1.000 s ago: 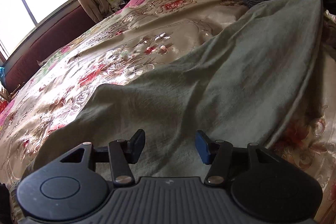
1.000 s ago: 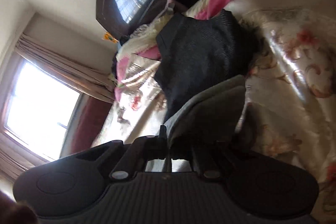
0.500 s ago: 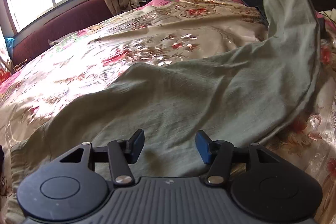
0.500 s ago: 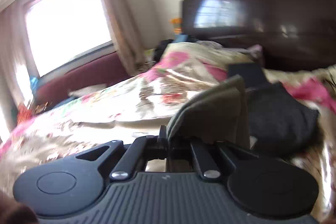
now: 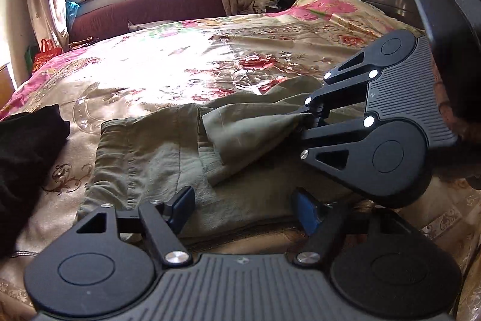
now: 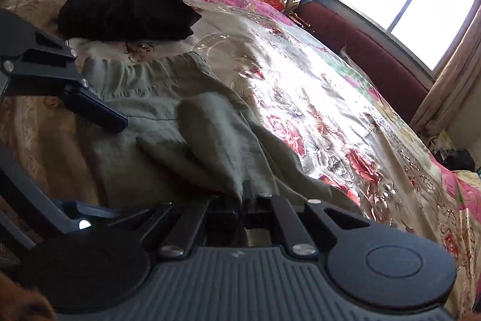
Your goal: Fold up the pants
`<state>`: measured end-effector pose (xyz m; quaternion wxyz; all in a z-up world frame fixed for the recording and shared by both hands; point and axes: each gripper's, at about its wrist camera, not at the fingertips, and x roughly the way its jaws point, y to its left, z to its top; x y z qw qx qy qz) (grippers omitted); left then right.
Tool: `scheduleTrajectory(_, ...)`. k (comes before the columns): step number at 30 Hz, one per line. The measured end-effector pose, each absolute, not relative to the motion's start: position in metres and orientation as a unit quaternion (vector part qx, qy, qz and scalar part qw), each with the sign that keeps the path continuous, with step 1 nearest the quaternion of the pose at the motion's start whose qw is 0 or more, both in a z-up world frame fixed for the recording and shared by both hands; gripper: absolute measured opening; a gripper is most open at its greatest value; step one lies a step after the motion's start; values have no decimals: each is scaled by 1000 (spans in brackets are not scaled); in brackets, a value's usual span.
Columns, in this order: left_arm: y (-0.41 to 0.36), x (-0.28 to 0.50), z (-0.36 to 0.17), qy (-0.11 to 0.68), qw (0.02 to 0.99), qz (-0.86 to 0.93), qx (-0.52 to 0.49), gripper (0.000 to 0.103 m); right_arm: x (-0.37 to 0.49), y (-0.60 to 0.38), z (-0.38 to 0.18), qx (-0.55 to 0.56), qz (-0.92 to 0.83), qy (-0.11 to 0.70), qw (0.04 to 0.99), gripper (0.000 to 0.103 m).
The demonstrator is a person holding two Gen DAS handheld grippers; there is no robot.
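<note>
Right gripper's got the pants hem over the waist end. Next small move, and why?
Probably lower the right gripper and open it. It is shut on the hem of the green pants, which hangs just above the waistband; the left gripper has just been opening, nothing between its fingers.

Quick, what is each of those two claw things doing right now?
Left gripper: open, jaws just widened, holding nothing, above the green pants.
Right gripper: shut on the pants' leg end.

Right gripper (image 6: 243, 197) fingertips are buried in the olive pants (image 5: 144, 146) fabric; a black garment (image 5: 27, 146) is cropped at the left edge.
</note>
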<state>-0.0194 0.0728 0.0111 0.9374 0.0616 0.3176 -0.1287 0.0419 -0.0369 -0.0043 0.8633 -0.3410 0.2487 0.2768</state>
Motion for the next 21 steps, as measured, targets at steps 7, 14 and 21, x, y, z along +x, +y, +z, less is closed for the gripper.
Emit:
scheduleTrajectory(7,84,-18,12,321,938,-129,25,85,48,-18,-1,-348,272,261,859,12)
scheduleTrajectory(14,101,-18,15,314,943,-108,-13,84,73,-1,12,-273,279,321,863,2)
scheduleTrajectory(21,118,-27,24,285,955,-76,-33,84,83,26,69,-204,282,289,892,2)
